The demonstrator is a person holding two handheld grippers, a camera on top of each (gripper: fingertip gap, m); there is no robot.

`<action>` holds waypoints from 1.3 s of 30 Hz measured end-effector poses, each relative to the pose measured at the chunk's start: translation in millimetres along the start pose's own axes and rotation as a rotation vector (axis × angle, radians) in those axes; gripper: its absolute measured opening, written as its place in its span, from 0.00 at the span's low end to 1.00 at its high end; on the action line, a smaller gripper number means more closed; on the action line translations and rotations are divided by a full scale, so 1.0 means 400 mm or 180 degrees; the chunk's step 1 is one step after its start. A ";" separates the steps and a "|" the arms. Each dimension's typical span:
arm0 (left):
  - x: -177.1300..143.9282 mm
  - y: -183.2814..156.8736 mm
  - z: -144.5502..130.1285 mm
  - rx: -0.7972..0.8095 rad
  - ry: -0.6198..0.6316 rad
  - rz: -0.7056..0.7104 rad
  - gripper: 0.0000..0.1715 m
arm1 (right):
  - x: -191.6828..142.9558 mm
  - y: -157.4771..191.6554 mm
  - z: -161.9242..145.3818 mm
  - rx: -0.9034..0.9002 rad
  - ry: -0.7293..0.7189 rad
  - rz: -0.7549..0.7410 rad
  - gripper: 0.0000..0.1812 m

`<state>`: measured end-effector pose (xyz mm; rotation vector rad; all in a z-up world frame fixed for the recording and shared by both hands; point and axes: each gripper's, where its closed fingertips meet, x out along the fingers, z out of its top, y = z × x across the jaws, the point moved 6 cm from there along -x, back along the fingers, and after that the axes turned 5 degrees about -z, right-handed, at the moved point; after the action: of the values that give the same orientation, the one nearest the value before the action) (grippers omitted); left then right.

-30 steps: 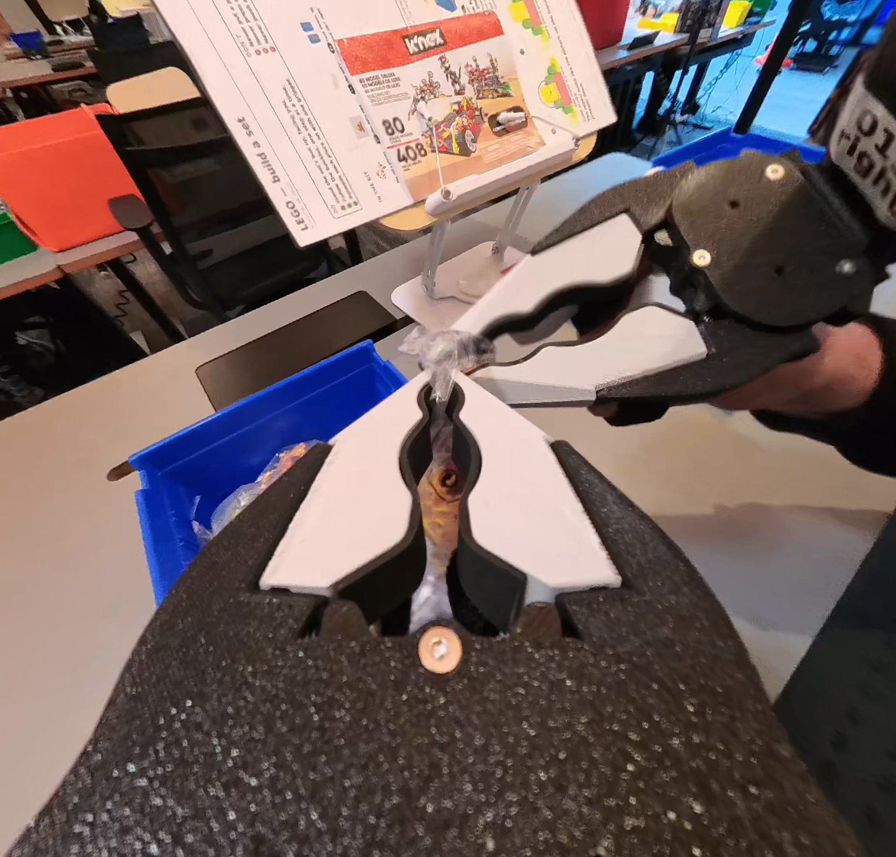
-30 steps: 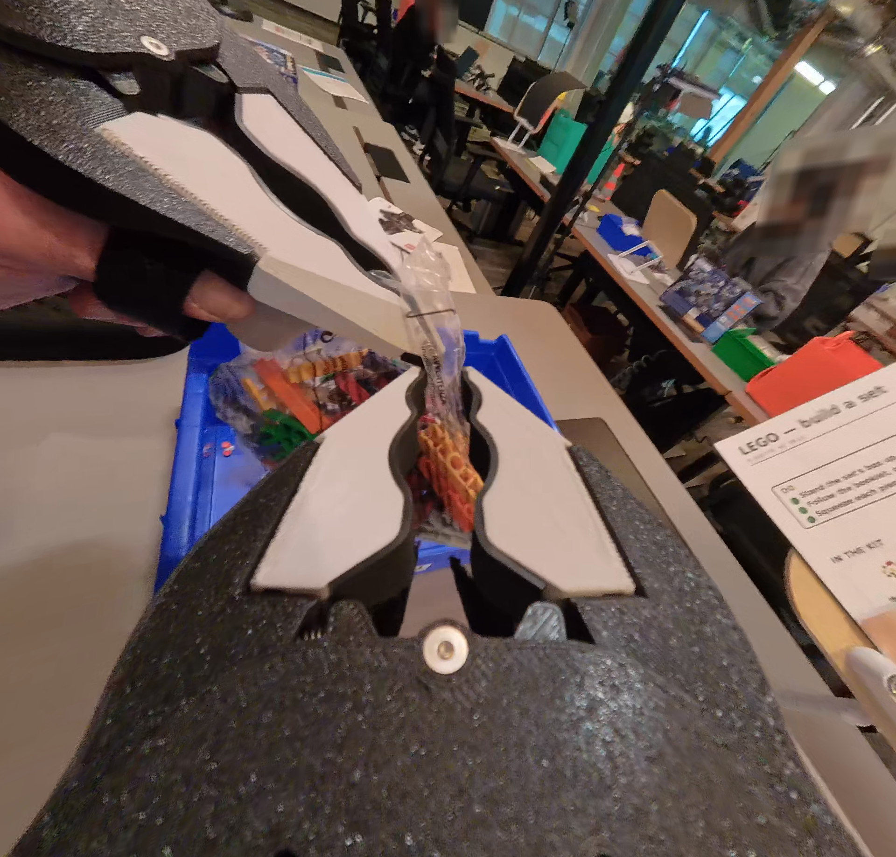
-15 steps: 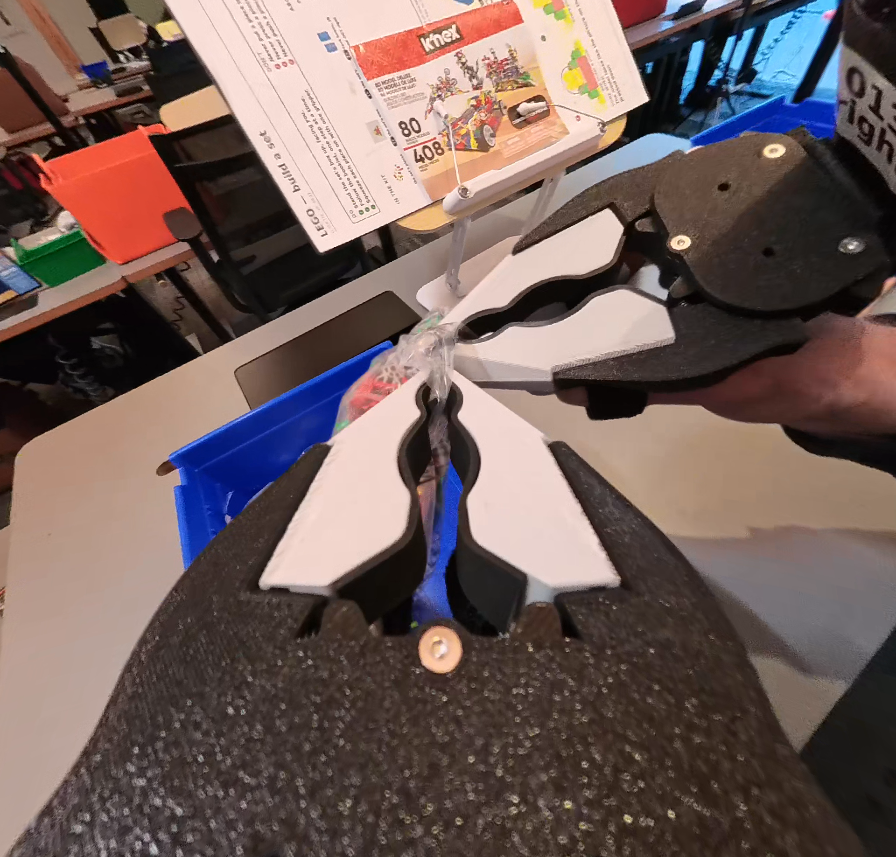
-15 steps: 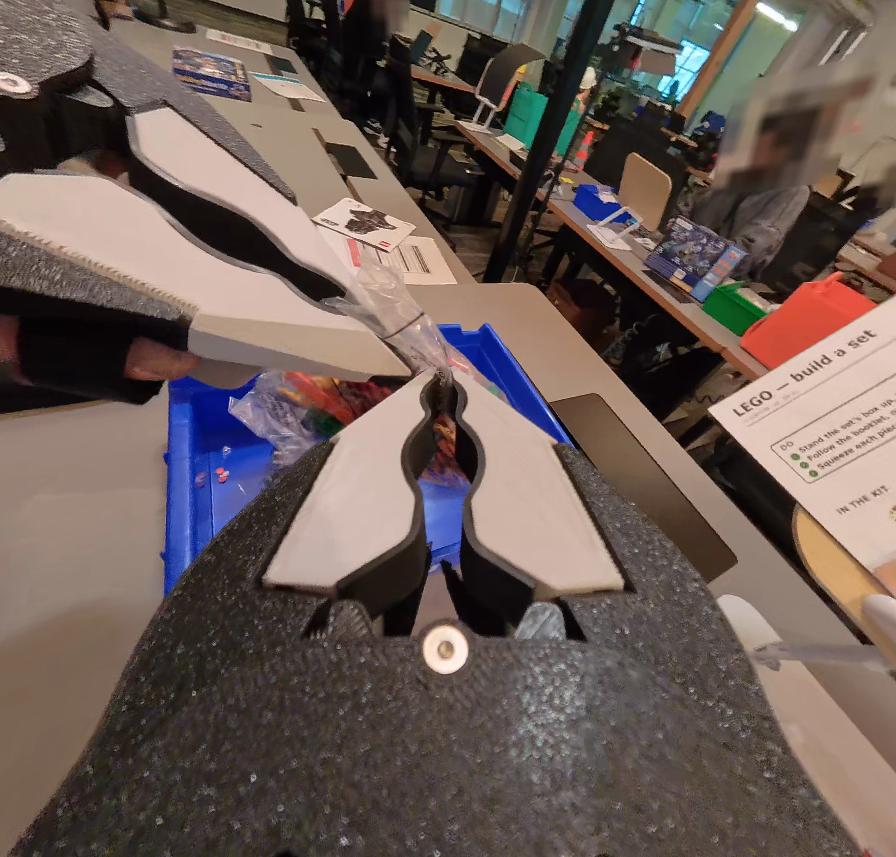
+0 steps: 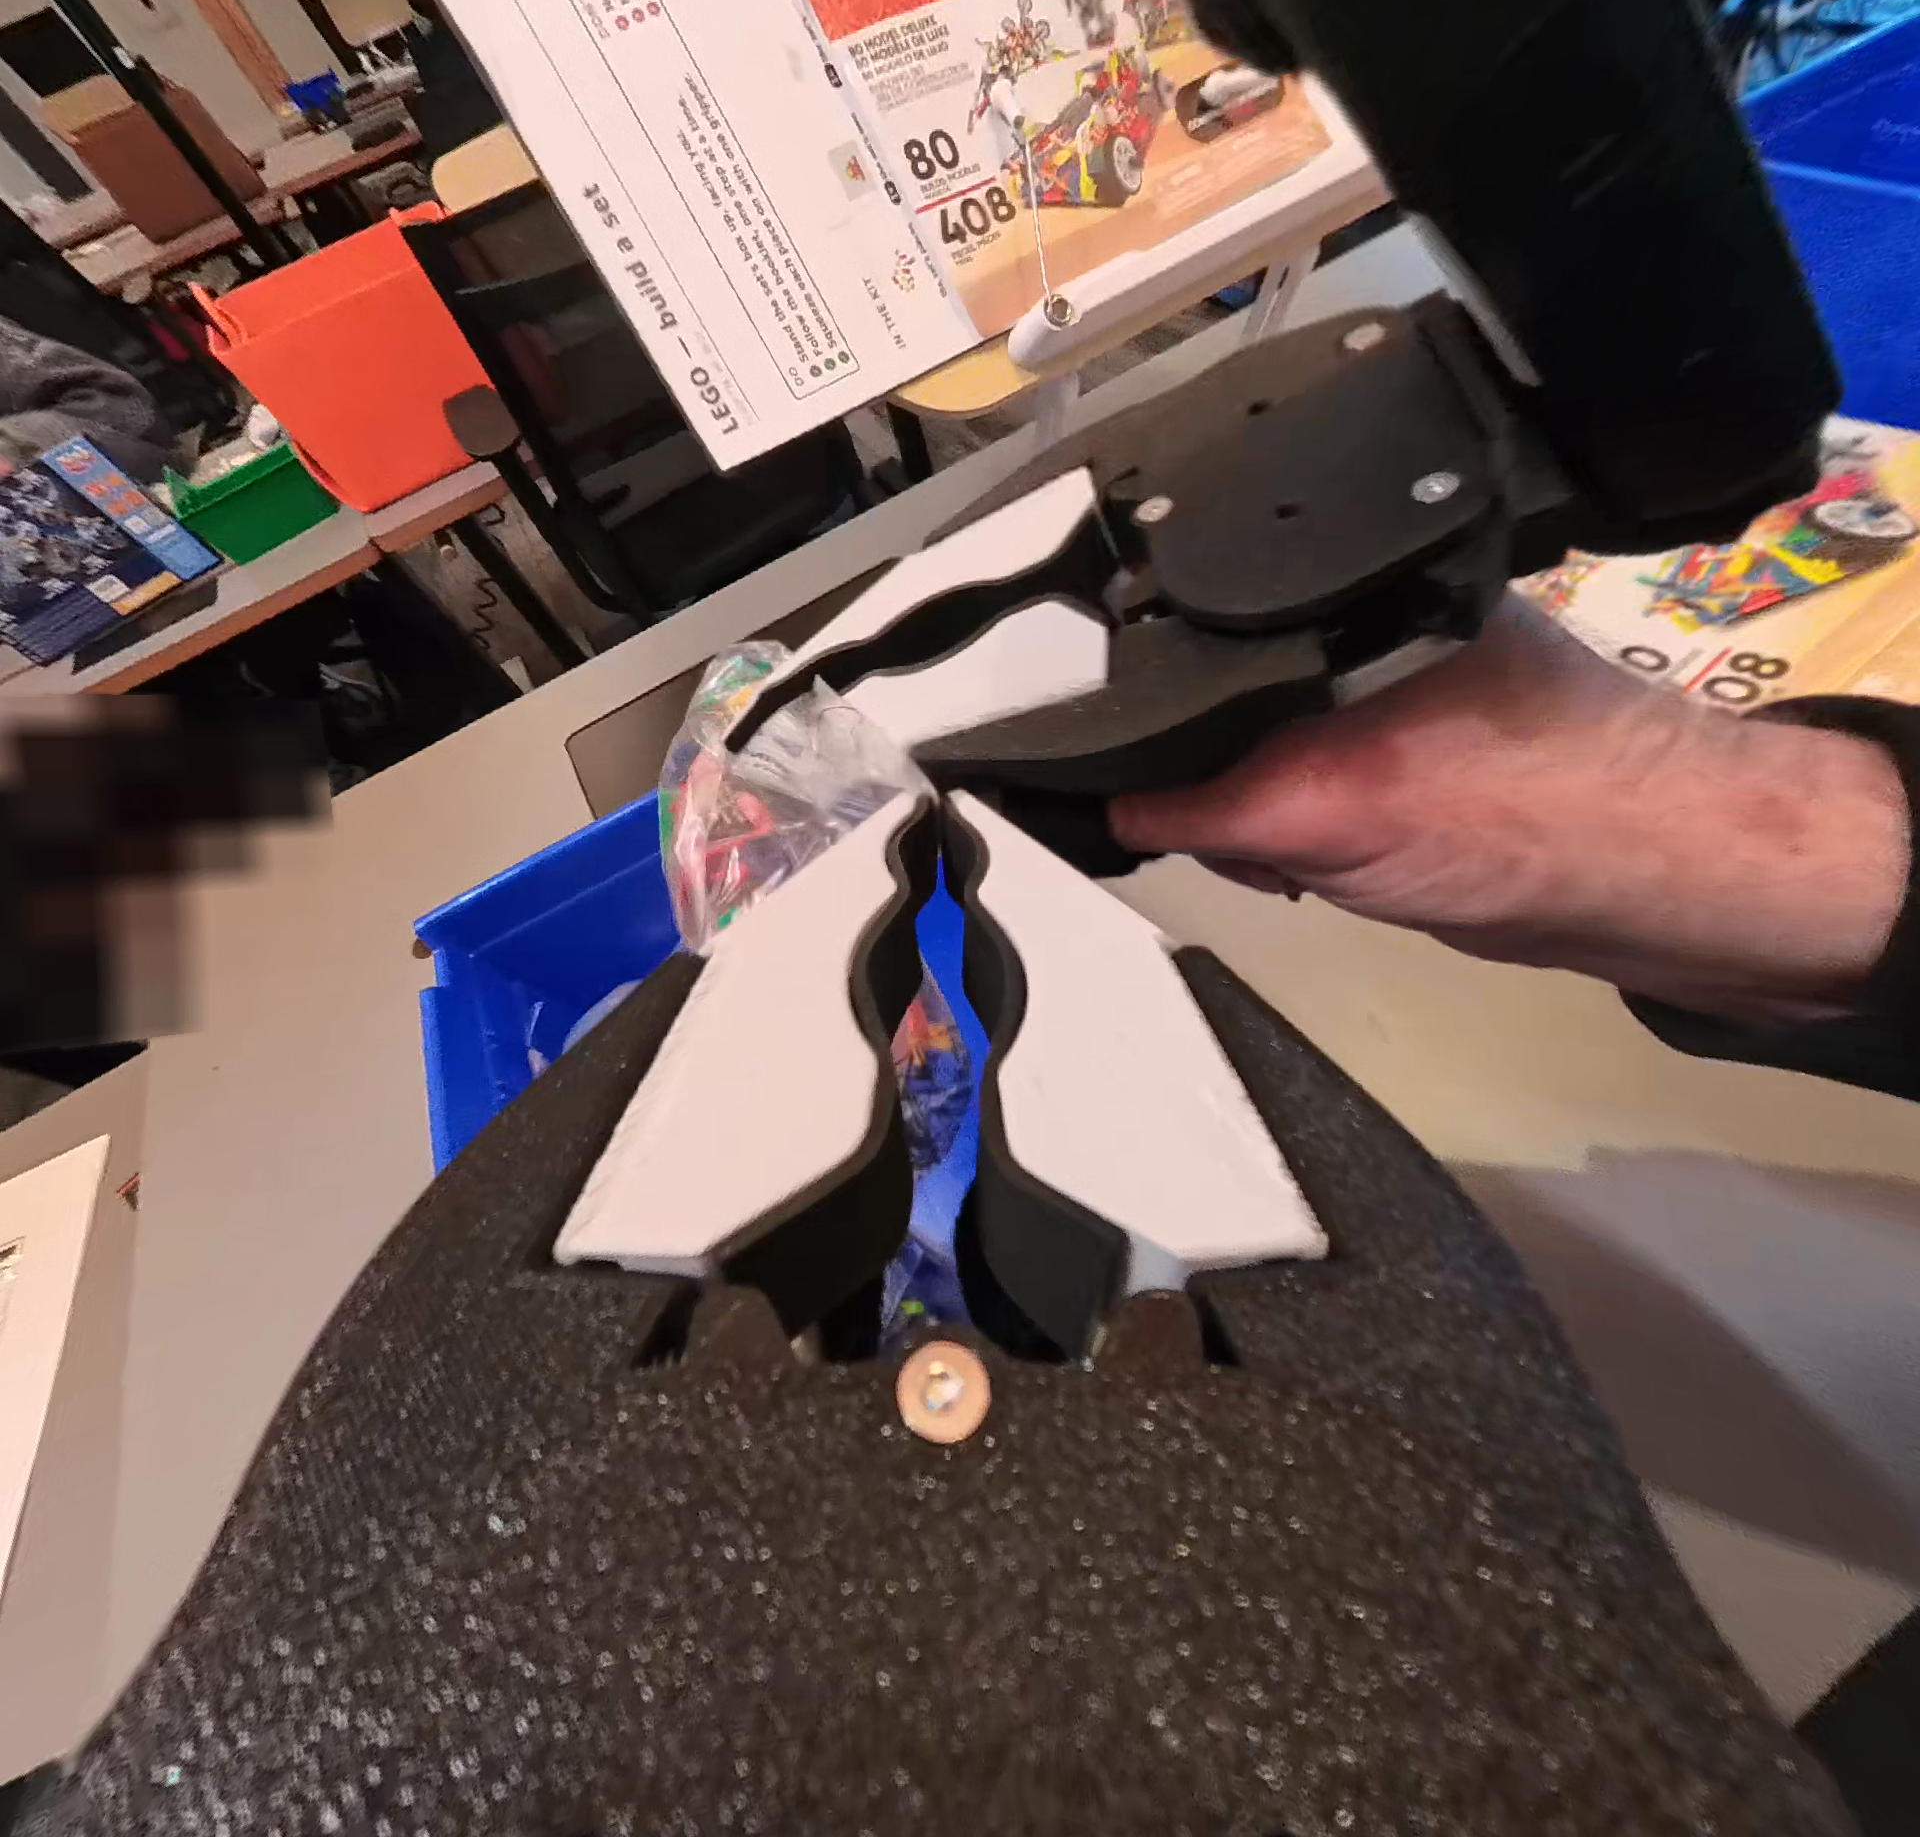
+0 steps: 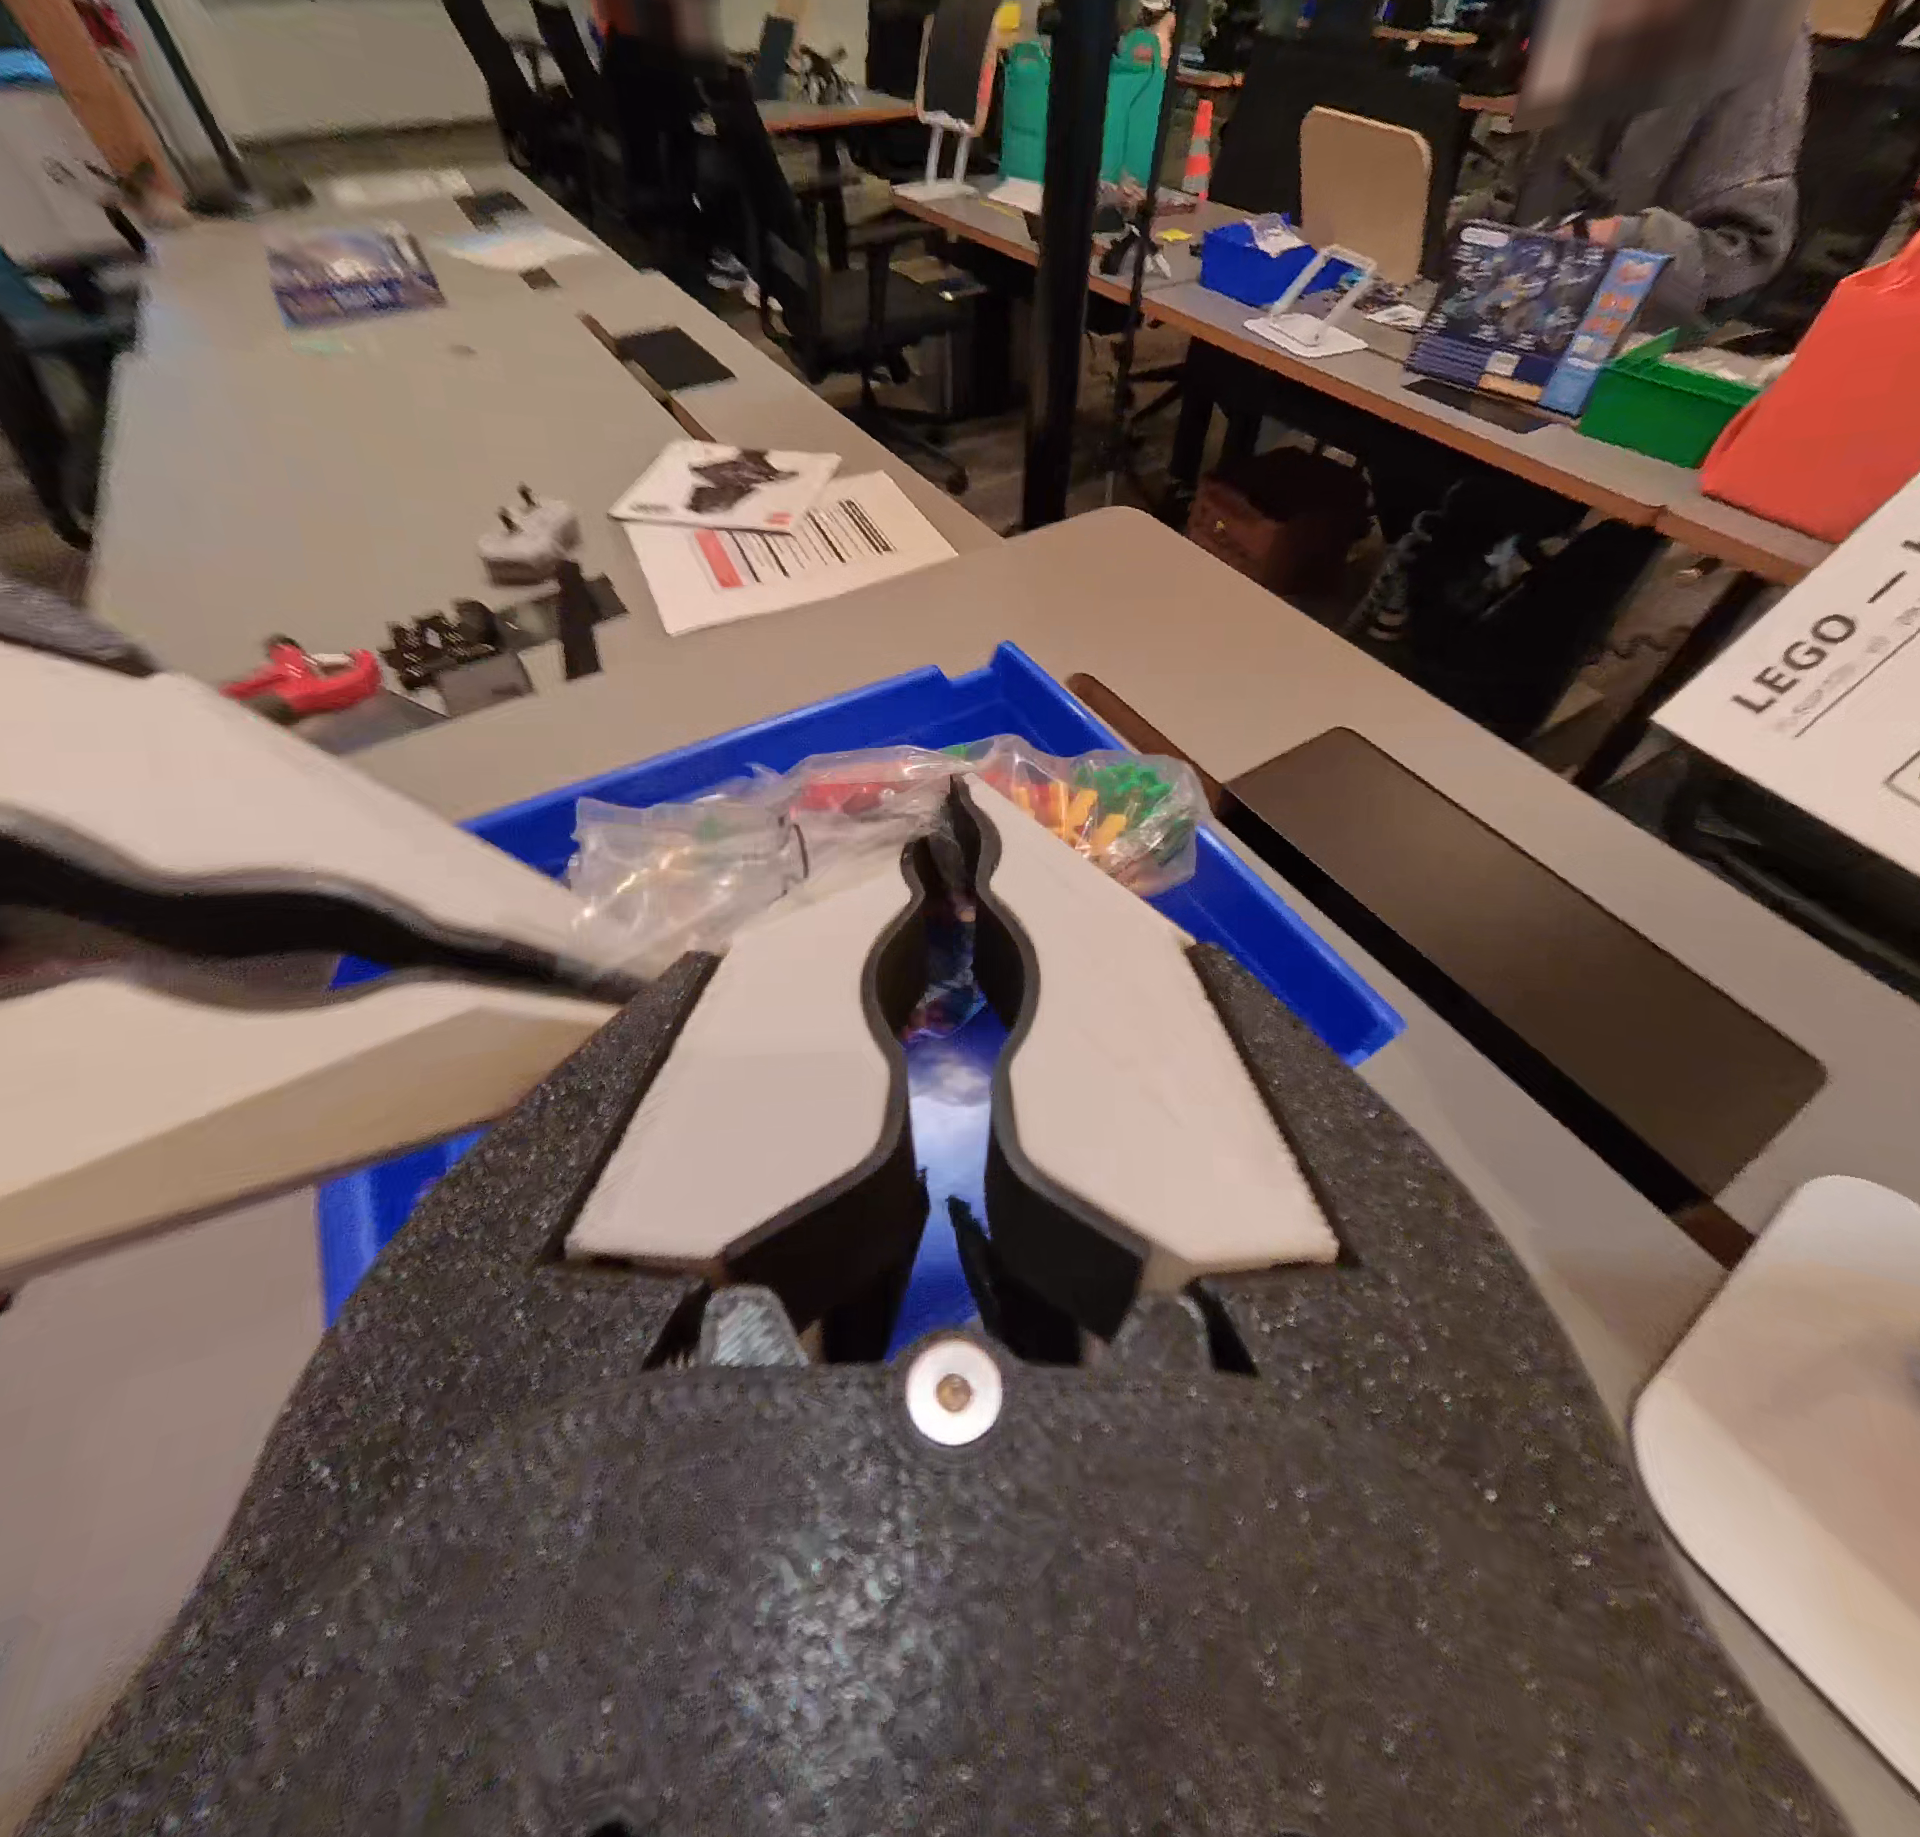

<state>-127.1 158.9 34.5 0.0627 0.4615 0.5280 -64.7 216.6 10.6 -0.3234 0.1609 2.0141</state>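
A clear plastic bag (image 6: pixel 727 842) of small coloured building pieces is held stretched sideways over a blue bin (image 6: pixel 1278 935) on the grey table. My right gripper (image 6: pixel 961 785) is shut on the bag's middle to right part. My left gripper (image 6: pixel 613 966) comes in from the left and is shut on the bag's left end. In the left wrist view my left gripper (image 5: pixel 940 800) is shut with the bag (image 5: pixel 769 811) bunched just left of its tips. There my right gripper (image 5: pixel 769 691), held by a hand (image 5: pixel 1507 800), pinches the bag above the bin (image 5: pixel 520 946).
A printed sheet on a white stand (image 5: pixel 727 177) stands behind the bin, its base (image 6: pixel 1787 1372) at the right. A black mat (image 6: pixel 1507 956) lies right of the bin. A picture box (image 5: pixel 1714 582) lies far right. Papers and small parts (image 6: pixel 779 540) lie on the neighbouring table. The left gripper's tips are roughly 7 cm from the right gripper's.
The two grippers have drawn apart and dropped lower over the bin. The bag, held upright by its top corner before, is now stretched out sideways between them.
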 end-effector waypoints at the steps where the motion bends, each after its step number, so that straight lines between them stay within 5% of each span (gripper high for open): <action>1: 0.001 -0.001 -0.003 0.0024 0.0000 0.0037 0.00 | 0.007 0.000 -0.002 0.0023 0.0019 0.0004 0.00; 5: -0.004 -0.018 -0.014 -0.0005 -0.0020 -0.0139 0.00 | 0.047 -0.020 -0.028 -0.0006 0.0218 -0.0134 0.00; 6: -0.021 -0.102 0.025 -0.0012 -0.0407 -0.0877 0.00 | 0.065 -0.053 -0.047 0.0083 0.0344 -0.0281 0.00; 8: -0.004 -0.221 0.022 0.0606 -0.0110 -0.0783 0.00 | 0.091 -0.107 -0.079 0.0318 0.0550 -0.0120 0.00; 14: -0.056 -0.013 -0.047 -0.0253 -0.0179 -0.0165 0.00 | 0.021 -0.095 -0.036 0.0391 0.0434 0.0370 0.00; 18: -0.025 0.049 -0.027 -0.0194 -0.0140 0.0388 0.35 | -0.017 -0.039 -0.025 0.0286 0.0453 0.0599 0.00; 20: 0.016 0.057 -0.035 -0.0247 -0.0028 0.0360 0.35 | -0.034 -0.011 -0.016 0.0175 0.0450 0.0685 0.00; 21: 0.034 0.057 -0.044 -0.0283 0.0074 0.0269 0.34 | -0.043 0.001 -0.010 0.0127 0.0433 0.0734 0.00; 23: 0.046 0.066 -0.058 -0.0271 0.0151 0.0096 0.04 | -0.060 0.013 -0.003 0.0053 0.0383 0.0769 0.00; 24: 0.044 0.065 -0.056 -0.0304 0.0057 -0.0089 0.00 | -0.067 0.013 -0.001 0.0017 0.0327 0.0752 0.00; 39: 0.051 -0.007 -0.102 0.0068 0.0297 -0.0127 0.00 | 0.026 0.029 -0.062 -0.0528 0.0635 0.0254 0.00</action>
<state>-128.1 164.2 -10.9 0.0493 0.5585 0.4881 -75.5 213.9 -16.6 -0.6327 0.1332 2.0767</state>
